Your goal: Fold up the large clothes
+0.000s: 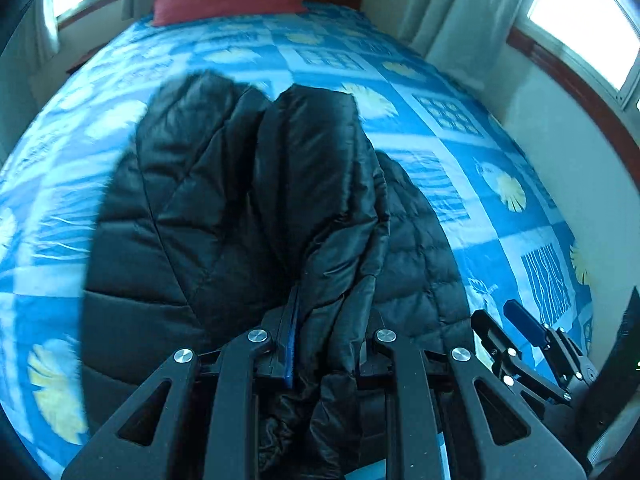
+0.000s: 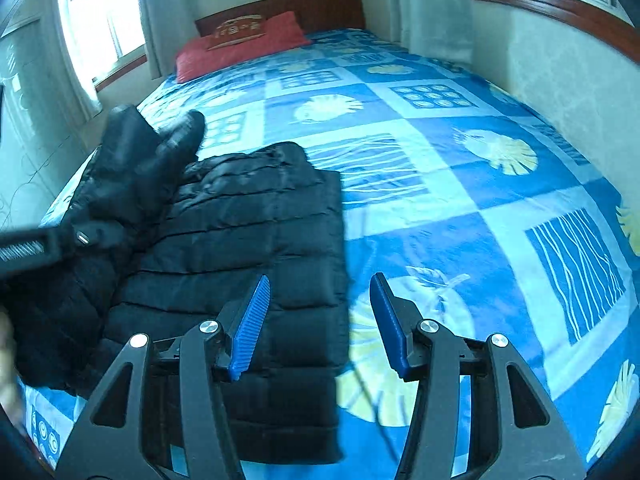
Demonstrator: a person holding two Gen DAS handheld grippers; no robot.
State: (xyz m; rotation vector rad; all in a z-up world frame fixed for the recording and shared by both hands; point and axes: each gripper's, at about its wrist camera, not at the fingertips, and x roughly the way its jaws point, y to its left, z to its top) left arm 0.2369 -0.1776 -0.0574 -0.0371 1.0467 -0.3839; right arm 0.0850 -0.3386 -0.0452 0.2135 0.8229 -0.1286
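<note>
A black quilted puffer jacket (image 2: 248,240) lies on the blue patterned bedspread (image 2: 460,184), near the bed's front left. My left gripper (image 1: 332,320) is shut on a bunched fold of the jacket (image 1: 312,184), which stands lifted above the rest. The right wrist view shows that gripper (image 2: 86,236) at the left edge, with the raised fold (image 2: 140,160) blurred. My right gripper (image 2: 320,320) hangs open above the jacket's right edge, and its blue pads (image 2: 252,328) touch nothing. It also shows at the lower right of the left wrist view (image 1: 506,320).
A red pillow (image 2: 240,48) lies against the wooden headboard (image 2: 320,8) at the far end. Curtains (image 2: 432,12) and windows flank the bed. A pale wall (image 2: 560,80) runs along its right side. Bare bedspread stretches right of and beyond the jacket.
</note>
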